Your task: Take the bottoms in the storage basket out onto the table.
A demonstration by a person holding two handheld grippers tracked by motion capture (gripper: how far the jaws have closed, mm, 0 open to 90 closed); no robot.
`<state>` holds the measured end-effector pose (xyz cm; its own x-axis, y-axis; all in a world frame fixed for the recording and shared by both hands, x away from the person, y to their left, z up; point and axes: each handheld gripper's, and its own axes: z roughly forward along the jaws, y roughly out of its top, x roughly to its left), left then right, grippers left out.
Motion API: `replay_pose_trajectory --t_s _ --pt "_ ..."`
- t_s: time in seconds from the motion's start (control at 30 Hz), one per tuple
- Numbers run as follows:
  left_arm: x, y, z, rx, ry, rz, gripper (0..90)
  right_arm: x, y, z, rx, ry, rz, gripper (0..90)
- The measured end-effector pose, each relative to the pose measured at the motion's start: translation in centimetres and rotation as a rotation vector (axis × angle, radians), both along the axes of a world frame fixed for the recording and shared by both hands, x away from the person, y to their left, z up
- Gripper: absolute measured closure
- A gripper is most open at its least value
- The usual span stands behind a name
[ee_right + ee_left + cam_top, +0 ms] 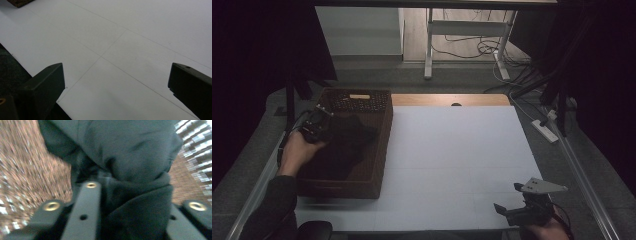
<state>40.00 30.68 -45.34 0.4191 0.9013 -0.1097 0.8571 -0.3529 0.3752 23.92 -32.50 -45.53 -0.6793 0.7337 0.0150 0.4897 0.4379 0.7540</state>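
Wicker basket (379, 150), brown and rectangular, stands at the left side of the white table (452, 160). Dark cloth (347, 142) lies inside it and reaches up near its right wall. The left gripper (314, 126) is over the left part of the basket, held by the person's left hand (297, 152). In the left gripper view this cloth (125, 157) sits bunched between the two black jaws, and the jaws seem to be pressed on a fold of it, though the picture is blurred there. The woven wall of the basket (27, 170) shows behind. The right gripper (512, 200) is at the near right corner of the table, well apart from the basket. Its jaws stand wide apart over the bare table (125, 50) and hold nothing. No writing or label can be read on any of these things
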Motion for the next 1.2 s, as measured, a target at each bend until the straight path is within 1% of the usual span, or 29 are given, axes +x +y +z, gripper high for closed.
replay_pose_trajectory --t_s 0.03,0.07,0.1,0.13,0.17,0.2,0.23,0.27,0.3,0.33,0.37,0.4,0.43,0.47,0.5,0.53,0.57,0.6,0.67,0.7,0.73,0.77,0.8,0.83,0.9,0.97,1.07,1.13,1.2 --pt "0.3 0.2 -0.9 -0.019 0.026 -0.008 56.5 0.0 0.0 0.0 -0.001 0.0 0.001 1.1" --pt "0.4 0.2 -1.7 -0.028 0.039 -0.007 50.5 0.0 0.0 0.0 -0.002 0.0 0.001 1.2" --pt "0.7 0.3 -2.5 -0.033 0.077 -0.002 45.7 0.0 0.0 0.0 -0.002 0.0 0.001 1.2" --pt "1.0 0.2 -3.1 -0.036 0.117 0.015 38.0 0.0 0.0 0.0 -0.002 0.001 0.001 1.2" --pt "1.2 0.2 -3.8 -0.039 0.146 0.024 30.6 0.0 0.0 0.0 0.0 0.002 0.001 1.2" --pt "1.4 0.2 -4.5 -0.035 0.191 0.037 23.2 0.0 0.0 0.0 0.0 0.002 0.001 1.2" --pt "1.6 0.1 -5.1 -0.011 0.235 0.043 15.9 0.0 0.0 0.0 0.0 0.002 0.001 1.2" --pt "1.6 -0.1 -5.4 0.015 0.247 0.042 12.1 0.0 0.0 0.0 0.0 0.002 0.001 1.2" --pt "1.5 -0.2 -5.4 0.019 0.243 0.035 8.7 0.0 0.0 0.0 0.0 0.001 0.002 1.2" --pt "1.5 -0.5 -5.6 0.026 0.253 0.031 3.6 0.0 0.0 0.0 -0.001 0.0 0.003 1.2" --pt "1.5 -0.8 -5.8 0.064 0.254 0.024 0.1 0.0 0.0 0.0 -0.001 0.001 0.004 1.2" --pt "1.3 -1.1 -6.0 0.121 0.249 0.014 0.0 0.0 0.0 0.0 -0.001 0.002 0.005 1.2" --pt "1.3 -1.3 -6.1 0.131 0.247 0.014 0.0 0.0 0.0 0.0 -0.002 0.002 0.006 1.1" --pt "1.3 -1.2 -6.0 0.129 0.248 0.022 0.3 0.0 0.0 0.0 -0.003 0.001 0.007 1.2" --pt "1.1 -1.1 -5.8 0.135 0.237 0.023 5.1 0.0 0.1 0.0 -0.004 0.0 0.008 1.2" --pt "0.9 -0.9 -5.6 0.131 0.222 0.023 13.4 0.0 0.1 0.0 -0.004 -0.001 0.009 1.2" --pt "0.7 -0.8 -5.3 0.109 0.212 0.015 26.5 0.0 0.1 0.0 -0.007 0.0 0.009 1.2" --pt "0.4 -0.8 -5.2 0.105 0.199 0.012 39.4 0.0 0.1 0.0 -0.009 0.0 0.01 1.2" --pt "0.1 -0.7 -5.2 0.075 0.196 0.004 50.2 0.0 0.1 0.0 -0.014 0.0 0.014 1.2" --pt "0.1 -0.9 -5.2 0.082 0.19 -0.01 56.7 0.0 0.2 -0.1 -0.015 -0.001 0.015 1.2" --pt "0.1 -1.1 -5.1 0.077 0.189 -0.024 62.0 0.0 0.2 -0.1 -0.017 -0.001 0.015 1.2" --pt "0.1 -1.2 -5.1 0.087 0.185 -0.033 67.9 -0.1 0.2 0.0 -0.02 -0.001 0.015 1.2" --pt "0.1 -1.2 -5.0 0.108 0.172 -0.038 72.5 -0.1 0.3 -0.1 -0.021 -0.002 0.016 1.2" --pt "0.1 -1.2 -5.0 0.105 0.17 -0.04 75.8 -0.1 0.3 -0.1 -0.022 -0.003 0.017 1.2" --pt "0.0 -1.1 -5.1 0.101 0.159 -0.057 76.9 -0.1 0.3 -0.1 -0.025 -0.001 0.018 1.2" --pt "0.1 -1.0 -5.0 0.099 0.157 -0.061 77.8 0.0 0.3 -0.1 -0.024 0.0 0.017 1.2" --pt "0.3 -0.8 -4.8 0.083 0.172 -0.039 78.9 0.0 0.3 -0.1 -0.02 0.001 0.016 1.2" --pt "0.3 -0.9 -4.6 0.102 0.158 -0.039 79.6 0.0 0.3 -0.1 -0.021 0.0 0.017 1.2" --pt "0.3 -0.8 -4.1 0.093 0.124 -0.035 80.0 0.0 0.3 -0.1 -0.021 0.0 0.017 1.2"
